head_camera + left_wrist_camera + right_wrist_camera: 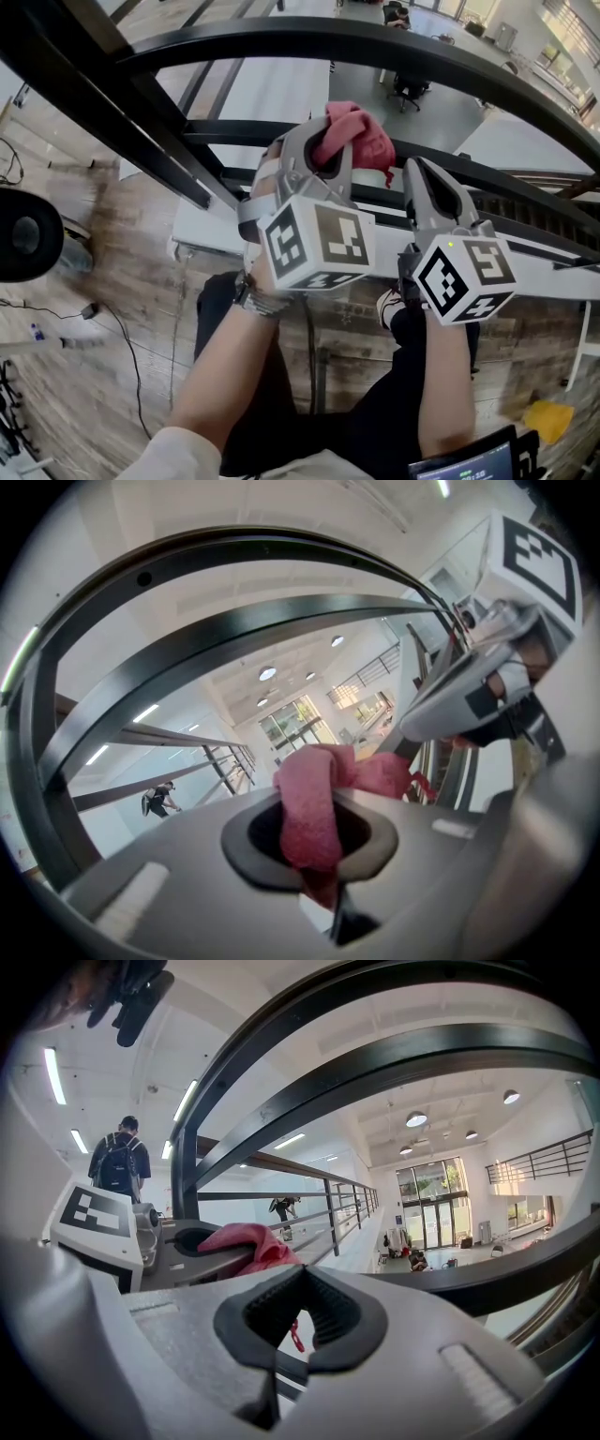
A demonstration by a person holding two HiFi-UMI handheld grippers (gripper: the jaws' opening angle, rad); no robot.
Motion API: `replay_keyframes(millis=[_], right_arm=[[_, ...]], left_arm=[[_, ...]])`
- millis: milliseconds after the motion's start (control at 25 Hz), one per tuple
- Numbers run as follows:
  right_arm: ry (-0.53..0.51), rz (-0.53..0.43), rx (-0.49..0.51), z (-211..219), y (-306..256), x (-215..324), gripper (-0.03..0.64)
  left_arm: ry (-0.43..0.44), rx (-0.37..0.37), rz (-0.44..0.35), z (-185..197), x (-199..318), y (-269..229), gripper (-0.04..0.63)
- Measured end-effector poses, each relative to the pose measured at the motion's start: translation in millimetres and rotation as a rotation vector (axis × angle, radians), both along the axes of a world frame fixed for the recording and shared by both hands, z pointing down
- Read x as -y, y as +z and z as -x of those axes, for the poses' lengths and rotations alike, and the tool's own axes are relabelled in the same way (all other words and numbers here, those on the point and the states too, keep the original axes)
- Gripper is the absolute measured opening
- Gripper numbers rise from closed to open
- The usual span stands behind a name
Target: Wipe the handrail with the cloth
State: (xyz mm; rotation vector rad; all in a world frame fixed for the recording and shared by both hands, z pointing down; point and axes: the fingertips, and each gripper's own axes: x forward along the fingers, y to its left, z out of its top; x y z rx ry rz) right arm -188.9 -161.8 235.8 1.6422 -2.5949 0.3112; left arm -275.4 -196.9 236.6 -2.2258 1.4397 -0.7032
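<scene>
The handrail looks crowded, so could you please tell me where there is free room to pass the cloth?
There is an open gap between the top handrail and the lower rail, right of the cloth. It is crowded where the left gripper and right gripper sit side by side, and leftward at the slanted post.

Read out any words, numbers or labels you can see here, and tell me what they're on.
No text here can be read.
Left cube: black-and-white square markers only, no letters.
Right cube: the same.
Screen at the head view's bottom edge: lit lines, too small to read.
Cloth: plain pink, no print visible.
</scene>
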Motion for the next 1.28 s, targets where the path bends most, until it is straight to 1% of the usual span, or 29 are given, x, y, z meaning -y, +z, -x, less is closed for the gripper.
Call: replay_keyframes(millis=[360, 840, 1120, 1280], right_arm=[[-0.020, 0.001, -0.012, 10.8, 0.9, -0.6, 0.002], [-0.048, 0.009, -0.024, 31.5, 3.0, 3.4, 0.002], [-0.055, 0.012, -0.038, 36.1, 3.6, 4.3, 0.002], [-0.052, 0.008, -0.068, 41.0, 4.9, 5.9, 0.002]], left_arm=[[-0.037, -0.006, 0.007, 27.4, 2.6, -0.6, 0.031], [-0.048, -0.025, 0.016, 47.6, 6.1, -1.6, 0.031], [-0.060, -0.052, 0.023, 60.1, 7.4, -1.8, 0.031], [-0.071, -0.073, 0.028, 69.8, 8.5, -1.0, 0.031]])
